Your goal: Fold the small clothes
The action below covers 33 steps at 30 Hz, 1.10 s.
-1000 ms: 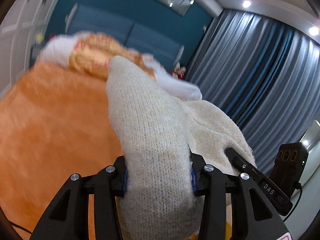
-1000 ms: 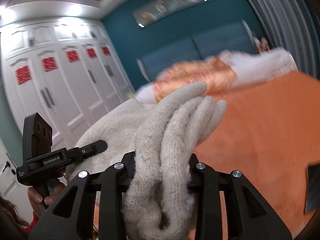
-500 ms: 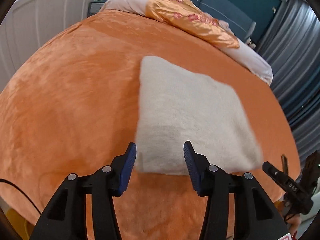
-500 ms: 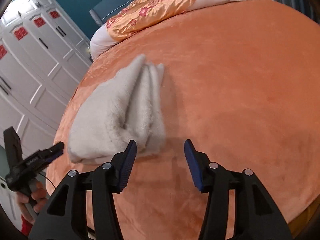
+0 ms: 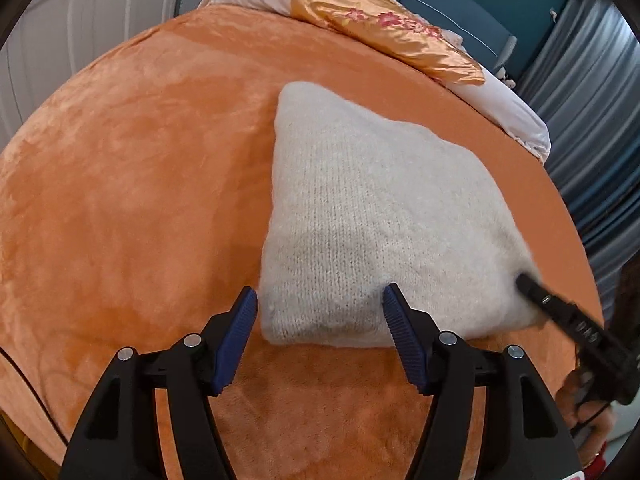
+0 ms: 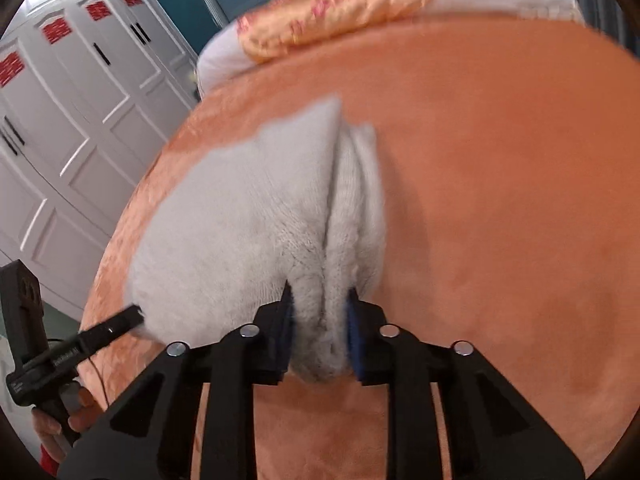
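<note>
- The sweater [image 5: 384, 200], a cream knit folded into a thick rectangle, lies flat on the orange blanket [image 5: 140, 160] that covers the bed, well short of the pillows [image 5: 384, 28] at the far end.
- Your left gripper [image 5: 318, 316] hangs over the sweater's near edge with its jaws opening; the blue pads [image 5: 236, 340] stand wide on either side of the near left corner and press on nothing.
- Your right gripper [image 6: 320, 316] is at the sweater's near right corner, jaws closing; the stacked folds [image 6: 352, 200] bunch up between the pads, which squeeze the knit.
- From the right wrist view, the left gripper's tip shows at the sweater's left edge, with your hand [image 6: 60, 412] on its handle.
- White wardrobe doors [image 6: 60, 120] stand beyond the sweater's left side.
</note>
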Each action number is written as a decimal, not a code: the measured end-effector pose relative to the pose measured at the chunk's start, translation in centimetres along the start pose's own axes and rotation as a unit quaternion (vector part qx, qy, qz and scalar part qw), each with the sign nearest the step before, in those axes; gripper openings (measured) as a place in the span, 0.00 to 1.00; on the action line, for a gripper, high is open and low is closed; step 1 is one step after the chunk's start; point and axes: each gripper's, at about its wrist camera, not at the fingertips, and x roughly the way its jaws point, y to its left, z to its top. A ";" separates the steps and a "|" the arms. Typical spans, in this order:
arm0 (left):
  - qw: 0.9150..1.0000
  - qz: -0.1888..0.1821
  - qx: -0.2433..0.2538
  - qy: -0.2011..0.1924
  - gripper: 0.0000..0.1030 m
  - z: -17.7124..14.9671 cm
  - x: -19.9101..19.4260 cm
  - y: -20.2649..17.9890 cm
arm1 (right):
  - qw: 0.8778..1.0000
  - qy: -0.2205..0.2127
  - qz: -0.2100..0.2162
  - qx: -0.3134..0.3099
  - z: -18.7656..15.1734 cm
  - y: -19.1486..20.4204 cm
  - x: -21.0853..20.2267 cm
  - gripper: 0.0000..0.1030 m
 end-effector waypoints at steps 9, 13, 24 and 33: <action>0.997 0.063 0.038 -0.015 0.63 -1.5 0.0 -2.0 | 0.993 -0.032 -0.096 -0.056 -2.1 1.6 -1.9 0.34; 0.994 0.099 0.036 -0.036 0.72 -2.6 -1.2 -3.2 | 0.985 -0.069 -0.137 -0.083 -4.0 3.7 -4.7 0.50; 0.979 0.193 0.057 -0.044 0.78 -8.2 0.1 -5.1 | 0.974 -0.065 -0.195 -0.093 -10.3 3.7 -3.6 0.72; 0.976 0.203 0.064 -0.040 0.78 -9.5 1.4 -5.3 | 0.979 -0.029 -0.189 -0.071 -11.5 2.0 -2.0 0.74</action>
